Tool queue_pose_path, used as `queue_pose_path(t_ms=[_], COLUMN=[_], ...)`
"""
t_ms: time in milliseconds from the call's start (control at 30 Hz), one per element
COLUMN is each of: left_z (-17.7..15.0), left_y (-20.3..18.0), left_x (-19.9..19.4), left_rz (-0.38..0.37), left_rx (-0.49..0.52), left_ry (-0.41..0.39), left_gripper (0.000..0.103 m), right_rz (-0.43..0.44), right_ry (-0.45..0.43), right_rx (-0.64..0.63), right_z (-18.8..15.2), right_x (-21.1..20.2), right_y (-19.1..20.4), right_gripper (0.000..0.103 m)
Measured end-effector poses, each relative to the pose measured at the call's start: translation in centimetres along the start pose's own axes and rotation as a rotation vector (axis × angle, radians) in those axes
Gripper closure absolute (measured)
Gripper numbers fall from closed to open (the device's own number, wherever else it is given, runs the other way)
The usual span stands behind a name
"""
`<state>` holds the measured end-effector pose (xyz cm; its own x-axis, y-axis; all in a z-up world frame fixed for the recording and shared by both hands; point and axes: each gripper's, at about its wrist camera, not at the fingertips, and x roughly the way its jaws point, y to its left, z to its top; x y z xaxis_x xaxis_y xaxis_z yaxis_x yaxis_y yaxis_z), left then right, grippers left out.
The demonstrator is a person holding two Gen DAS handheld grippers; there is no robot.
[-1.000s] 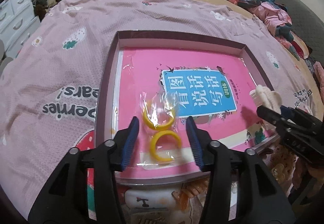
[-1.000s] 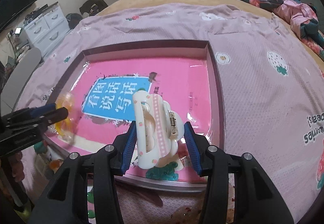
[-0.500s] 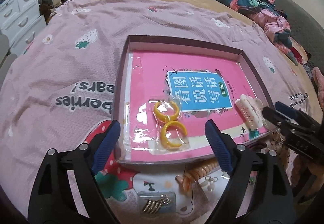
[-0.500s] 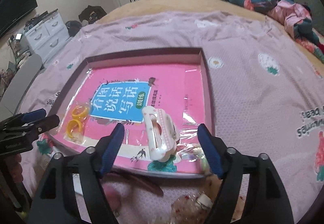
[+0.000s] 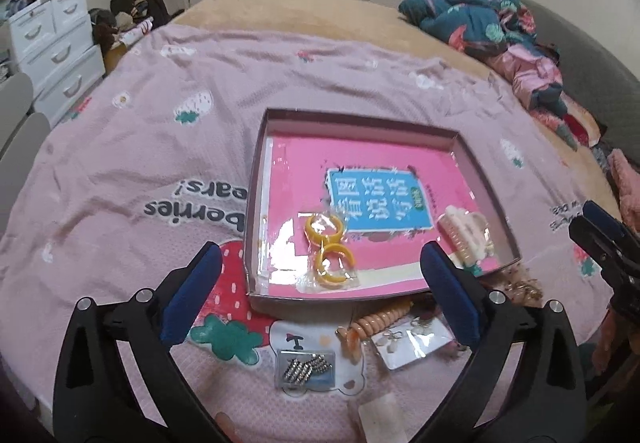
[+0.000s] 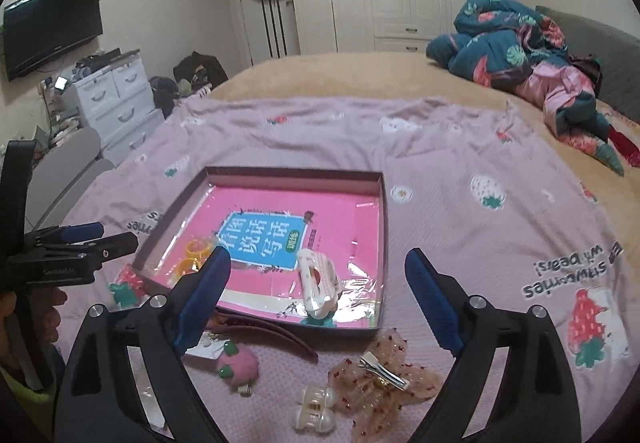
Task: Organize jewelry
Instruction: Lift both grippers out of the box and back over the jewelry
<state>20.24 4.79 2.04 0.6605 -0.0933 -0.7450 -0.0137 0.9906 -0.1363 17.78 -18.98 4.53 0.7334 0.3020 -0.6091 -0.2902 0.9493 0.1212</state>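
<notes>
In the tray (image 5: 256, 203), hair claw (image 6: 318, 283) and bagged yellow rings (image 5: 328, 247) now released; both grippers opening, empty.

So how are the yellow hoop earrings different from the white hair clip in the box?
The yellow hoop earrings are two round rings sealed in a clear bag; the white hair clip is one long toothed piece, not bagged. The earrings lie near the box's left side, the clip near its right. Both rest inside the box.

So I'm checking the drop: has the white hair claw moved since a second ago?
Yes. The white hair claw left the right gripper, whose jaws are opening, and now lies in the tray.
</notes>
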Motion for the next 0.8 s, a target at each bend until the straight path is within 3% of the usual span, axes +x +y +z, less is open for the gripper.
queue_pose_path(t_ms=[200, 800], left_z=[-0.5, -3.3], left_y=[-0.2, -1.4], left_x=[-3.1, -8.0], left_rz=[-0.015, -0.040], left_rx=[-0.018, -0.002], left_ry=[-0.066, -0.122], left_gripper=[0.010, 0.010], right_rz=[0.005, 0.021], right_ry=[-0.054, -0.174], right_rx=[0.005, 0.001], right_z=[0.2, 0.0], right_x=[-3.2, -10.9], right_y=[-0.2, -0.3], right_gripper=[0.015, 0.015])
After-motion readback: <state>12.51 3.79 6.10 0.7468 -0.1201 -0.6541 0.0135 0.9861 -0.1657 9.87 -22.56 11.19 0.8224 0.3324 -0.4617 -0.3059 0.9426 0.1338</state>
